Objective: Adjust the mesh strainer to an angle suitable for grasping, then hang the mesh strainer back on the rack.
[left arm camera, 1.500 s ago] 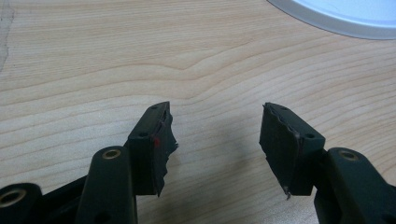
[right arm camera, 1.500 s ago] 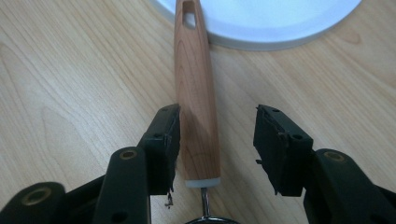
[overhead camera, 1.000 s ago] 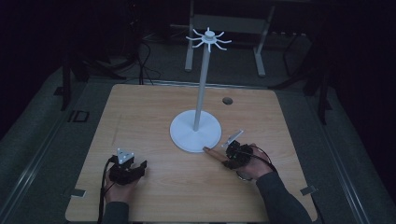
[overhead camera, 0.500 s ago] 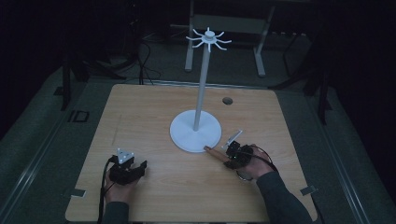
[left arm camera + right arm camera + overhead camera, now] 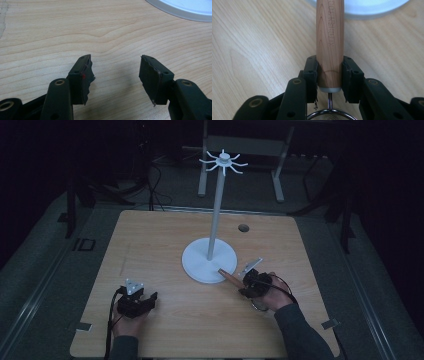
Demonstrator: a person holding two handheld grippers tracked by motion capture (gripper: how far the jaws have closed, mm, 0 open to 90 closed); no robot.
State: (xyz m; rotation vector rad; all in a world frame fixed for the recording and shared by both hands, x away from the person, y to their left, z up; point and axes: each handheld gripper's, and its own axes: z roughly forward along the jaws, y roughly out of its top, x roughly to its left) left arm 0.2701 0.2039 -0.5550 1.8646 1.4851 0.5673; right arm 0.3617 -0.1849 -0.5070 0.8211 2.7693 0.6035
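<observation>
A wooden handle (image 5: 330, 37) with engraved lettering runs straight ahead between the jaws of my right gripper (image 5: 330, 61), whose pads press on both its sides. Behind the handle's metal collar, a thin wire leads to a round metal rim with mesh (image 5: 329, 113). From above, the handle (image 5: 227, 275) points from the right gripper (image 5: 245, 282) toward the white stand's round base (image 5: 200, 265), its tip over the base's edge. My left gripper (image 5: 147, 299) rests on the table at the front left, and its jaws (image 5: 115, 65) stand open over bare wood.
The white stand has a tall pole (image 5: 215, 220) topped by a ring of hooks (image 5: 223, 161) at mid-table. A small dark hole (image 5: 243, 227) sits near the wooden table's (image 5: 150, 245) far edge. Dark floor, cables and a metal frame lie beyond.
The right hand has shifted a little, and the wooden handle now sticks out plainly from its gripper toward the stand's base. The left gripper has stayed where it was.
</observation>
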